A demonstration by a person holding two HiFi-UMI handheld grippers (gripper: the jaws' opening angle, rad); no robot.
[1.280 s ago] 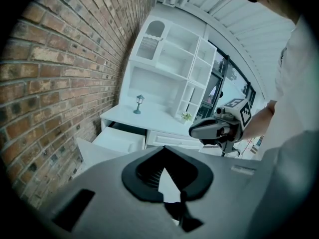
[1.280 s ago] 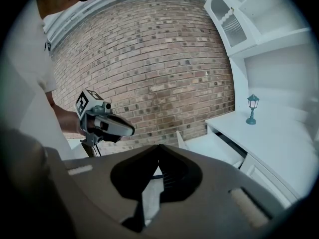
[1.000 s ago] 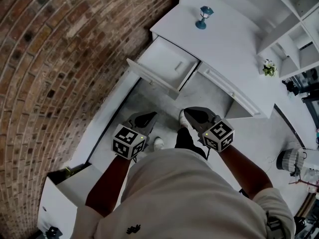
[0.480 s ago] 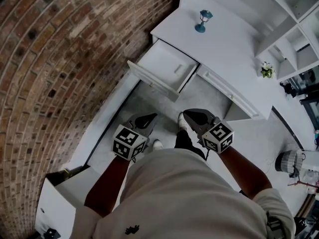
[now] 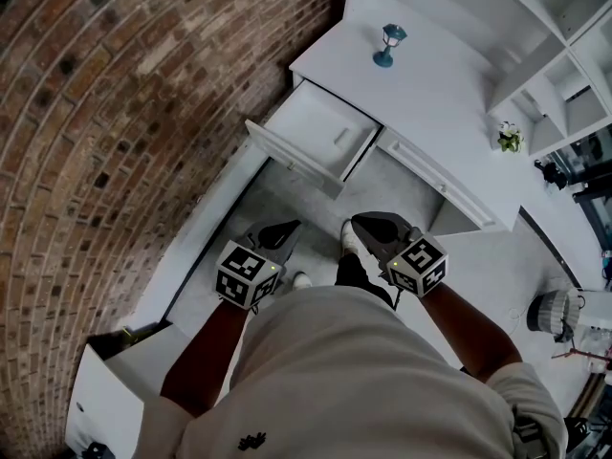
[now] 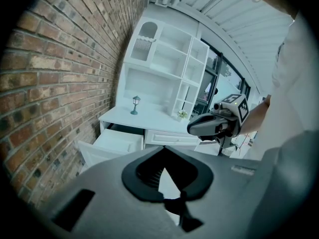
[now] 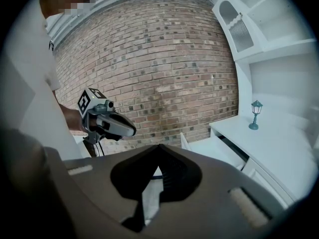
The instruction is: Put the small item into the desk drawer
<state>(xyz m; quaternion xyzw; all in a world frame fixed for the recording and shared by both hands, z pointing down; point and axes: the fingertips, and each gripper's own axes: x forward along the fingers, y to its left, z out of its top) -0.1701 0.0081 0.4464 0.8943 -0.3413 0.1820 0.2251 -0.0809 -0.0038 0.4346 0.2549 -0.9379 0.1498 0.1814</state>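
A white desk (image 5: 430,75) stands against the brick wall with its left drawer (image 5: 320,127) pulled open; the drawer (image 6: 117,139) shows a pale inside. A small teal lantern (image 5: 387,44) stands upright on the desk top, also seen as the lantern (image 7: 255,114) and the lantern (image 6: 135,103). A tiny potted plant (image 5: 507,140) sits near the shelves. My left gripper (image 5: 285,229) and right gripper (image 5: 361,224) hang side by side in front of the desk, well short of the drawer. Both have their jaws closed tip to tip with nothing between them.
A white shelf unit (image 5: 535,27) rises behind the desk, and a closed drawer (image 5: 435,180) lies right of the open one. The brick wall (image 5: 115,113) runs along the left. A white box (image 5: 115,381) stands at lower left, a round fan (image 5: 553,306) at right.
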